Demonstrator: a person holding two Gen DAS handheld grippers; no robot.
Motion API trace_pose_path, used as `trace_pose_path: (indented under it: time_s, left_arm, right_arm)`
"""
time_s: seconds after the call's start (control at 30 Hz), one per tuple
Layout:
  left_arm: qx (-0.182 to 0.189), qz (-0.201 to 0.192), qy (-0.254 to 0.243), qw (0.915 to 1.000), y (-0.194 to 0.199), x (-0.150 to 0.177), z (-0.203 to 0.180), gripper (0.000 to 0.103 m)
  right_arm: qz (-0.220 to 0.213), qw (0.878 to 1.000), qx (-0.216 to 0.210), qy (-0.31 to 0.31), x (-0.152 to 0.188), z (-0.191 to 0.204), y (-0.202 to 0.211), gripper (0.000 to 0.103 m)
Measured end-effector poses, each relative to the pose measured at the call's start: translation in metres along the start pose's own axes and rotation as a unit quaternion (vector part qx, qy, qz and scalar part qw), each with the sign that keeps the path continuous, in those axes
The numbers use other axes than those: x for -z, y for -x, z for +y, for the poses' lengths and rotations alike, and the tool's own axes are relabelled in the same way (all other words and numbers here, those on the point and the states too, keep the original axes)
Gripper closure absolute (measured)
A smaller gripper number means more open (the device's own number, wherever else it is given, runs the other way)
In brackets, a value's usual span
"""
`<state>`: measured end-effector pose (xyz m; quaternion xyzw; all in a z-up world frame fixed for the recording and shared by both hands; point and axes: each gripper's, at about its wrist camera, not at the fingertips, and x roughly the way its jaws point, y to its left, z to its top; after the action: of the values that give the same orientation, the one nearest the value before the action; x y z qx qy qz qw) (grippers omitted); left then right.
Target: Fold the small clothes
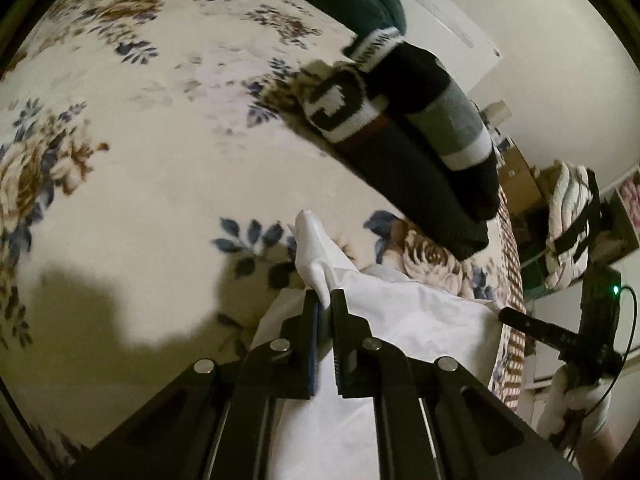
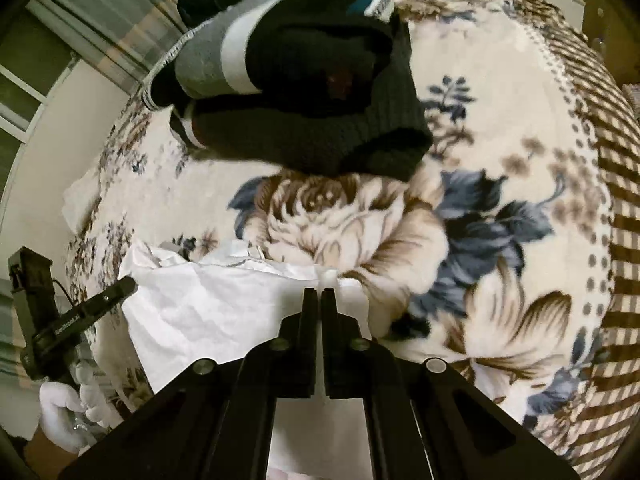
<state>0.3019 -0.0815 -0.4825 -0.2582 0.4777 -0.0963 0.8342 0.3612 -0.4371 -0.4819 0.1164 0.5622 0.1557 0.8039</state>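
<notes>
The jaws of the left gripper (image 1: pixel 325 294) stand nearly closed, pinching a corner of the white garment (image 1: pixel 408 312), and a twisted tip of that cloth pokes out beyond the fingertips, pointing forward and a little to the left. The jaws of the right gripper (image 2: pixel 319 292) are likewise almost together, with only a thin slit between them, and they clamp the edge of the white garment (image 2: pixel 208 304) at its far right corner.

From the right jaws the garment spreads leftward and back beneath the gripper body, its long axis running side to side between the two grippers; its far edge is rumpled and lies roughly level across the view. From the left jaws the cloth runs to the right and down under the fingers, towards the other gripper (image 1: pixel 532 324), whose black finger shows at the cloth's right edge, held by a white-gloved hand (image 1: pixel 576 404). In the right view the left gripper (image 2: pixel 100 300) reaches in at the cloth's left edge, with a gloved hand (image 2: pixel 68 408) below it.

The garment rests on a floral blanket (image 2: pixel 500 208). Ahead of both pairs of jaws, well apart from the white cloth, lies a pile of dark clothes (image 2: pixel 312 92) with grey and white bands; in the left view the pile (image 1: pixel 420 140) sits ahead and to the right.
</notes>
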Motion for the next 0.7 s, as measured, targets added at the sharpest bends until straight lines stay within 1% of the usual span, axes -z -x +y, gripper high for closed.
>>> trace_pose_path:
  time_s: [0.07,0.13,0.23,0.4,0.47,0.53,0.57,0.6,0.63,0.67,0.7]
  left_arm:
    - [0.0,0.001,0.024,0.9997,-0.005,-0.004,0.011,0.099]
    - [-0.003,0.001,0.036,0.9994,-0.011,-0.009,0.019,0.099]
    - [-0.017,0.016,0.05,0.9985,-0.03,-0.017,0.033,0.099]
    - [-0.033,0.06,0.079,0.9945,-0.062,-0.026,0.057,0.099]
    - [-0.024,0.066,0.092,0.9932,-0.059,-0.025,0.063,0.097]
    - [-0.02,0.073,0.101,0.992,-0.048,-0.02,0.064,0.096]
    - [-0.016,0.074,0.106,0.9915,-0.042,-0.018,0.065,0.09]
    - [-0.005,0.073,0.115,0.9907,-0.032,-0.01,0.067,0.083]
    - [0.003,0.072,0.122,0.9899,-0.026,-0.004,0.068,0.062]
    - [0.013,0.072,0.134,0.9883,-0.019,0.004,0.07,0.041]
    - [0.038,0.072,0.153,0.9848,-0.014,0.016,0.073,0.039]
  right_arm:
    - [-0.009,1.0,0.002,0.003,-0.003,0.002,0.002,0.101]
    - [-0.014,1.0,0.006,0.0,-0.006,0.001,0.0,0.101]
    - [-0.017,1.0,0.016,-0.008,-0.012,-0.002,-0.012,0.101]
    - [0.003,0.999,0.046,-0.025,-0.019,-0.014,-0.046,0.101]
    - [0.022,0.998,0.039,-0.039,-0.02,-0.022,-0.058,0.101]
    - [0.031,0.998,0.026,-0.056,-0.018,-0.028,-0.059,0.101]
    - [0.035,0.997,0.015,-0.063,-0.018,-0.03,-0.058,0.097]
    - [0.042,0.997,0.002,-0.069,-0.018,-0.032,-0.056,0.087]
    - [0.049,0.996,-0.011,-0.079,-0.016,-0.036,-0.052,0.075]
    - [0.051,0.995,-0.021,-0.087,-0.013,-0.04,-0.048,0.045]
    - [0.052,0.993,-0.033,-0.097,-0.008,-0.046,-0.043,0.029]
